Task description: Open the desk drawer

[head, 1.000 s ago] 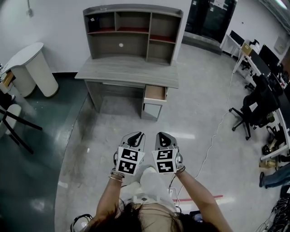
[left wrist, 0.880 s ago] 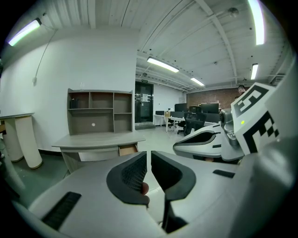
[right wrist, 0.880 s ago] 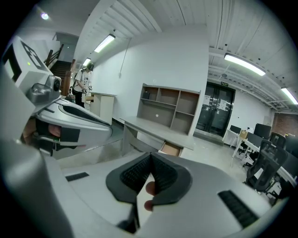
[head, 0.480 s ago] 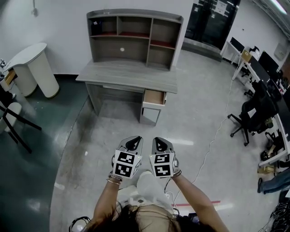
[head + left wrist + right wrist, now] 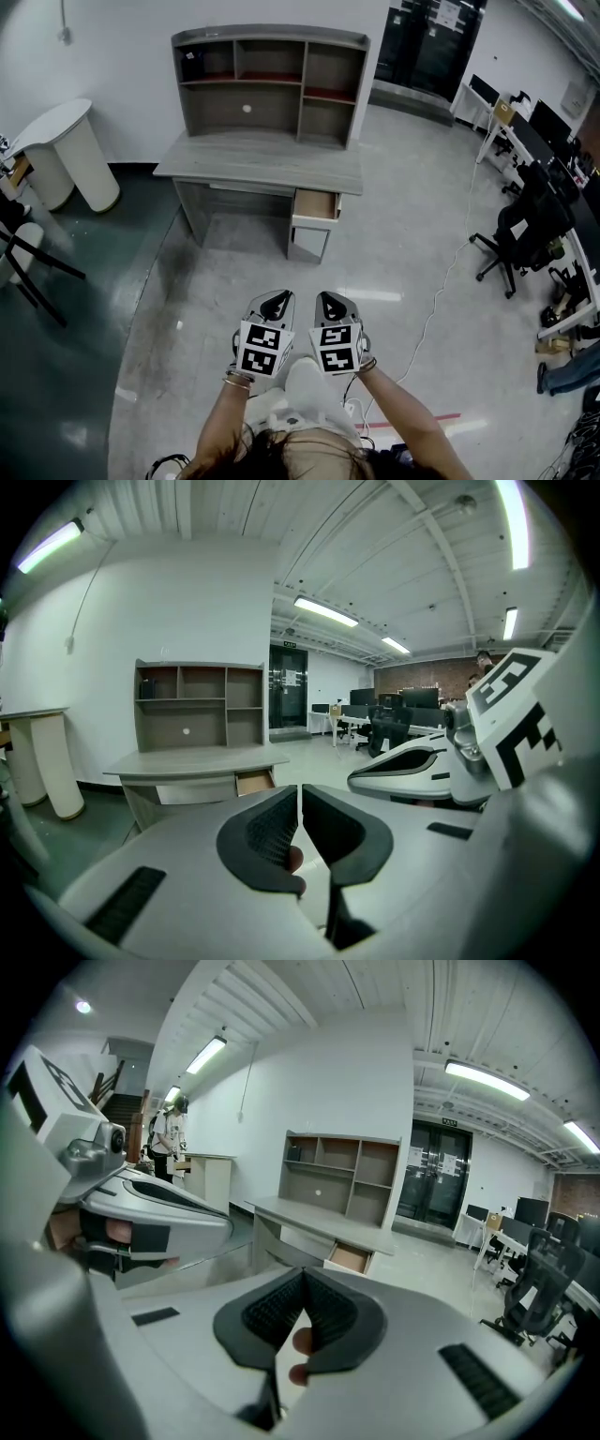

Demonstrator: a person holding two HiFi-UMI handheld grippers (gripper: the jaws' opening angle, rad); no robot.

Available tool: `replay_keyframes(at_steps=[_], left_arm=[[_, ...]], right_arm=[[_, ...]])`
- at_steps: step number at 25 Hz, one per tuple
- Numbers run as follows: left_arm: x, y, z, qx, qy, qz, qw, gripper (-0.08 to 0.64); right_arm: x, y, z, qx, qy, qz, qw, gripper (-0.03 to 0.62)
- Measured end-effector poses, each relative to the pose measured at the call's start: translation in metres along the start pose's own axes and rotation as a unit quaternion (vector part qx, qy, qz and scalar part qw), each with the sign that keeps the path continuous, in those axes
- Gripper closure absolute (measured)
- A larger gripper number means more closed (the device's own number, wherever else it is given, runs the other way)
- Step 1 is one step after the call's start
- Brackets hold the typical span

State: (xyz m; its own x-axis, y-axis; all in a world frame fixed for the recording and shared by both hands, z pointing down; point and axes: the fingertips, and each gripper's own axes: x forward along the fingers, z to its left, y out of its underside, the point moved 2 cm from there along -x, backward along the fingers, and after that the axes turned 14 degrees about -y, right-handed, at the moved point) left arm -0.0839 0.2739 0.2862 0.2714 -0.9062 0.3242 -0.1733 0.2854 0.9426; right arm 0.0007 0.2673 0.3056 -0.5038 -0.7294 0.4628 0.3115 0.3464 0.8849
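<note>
Grey desk: it stands against the white wall with a shelf unit on top, well apart from me across bare floor.
Drawer: under the right end of the desktop. It already sits pulled part-way out and I can see its wood-coloured inside.
Bearing: straight ahead of both tongs and far beyond reach.
Long axis: the drawer front runs along the desk's front edge, crosswise to my view, and I judge it slides out toward me.
Left gripper: jaws closed together on nothing, held close to the body.
Right gripper: jaws closed together, likewise empty.
Nearer hand: the right, by a little, since the drawer lines up slightly to its side.
Writing: I can read none. I see only black-and-white square markers on the gripper cubes.
</note>
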Motion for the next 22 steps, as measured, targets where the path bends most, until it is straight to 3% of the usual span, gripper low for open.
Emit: replay_keyframes(at_steps=[22], left_arm=[[0.01, 0.01, -0.016, -0.008, 0.008, 0.015, 0.9998, 0.537]], right_arm=[[-0.003, 0.015, 0.007, -0.011, -0.026, 0.01, 1.0, 0.571]])
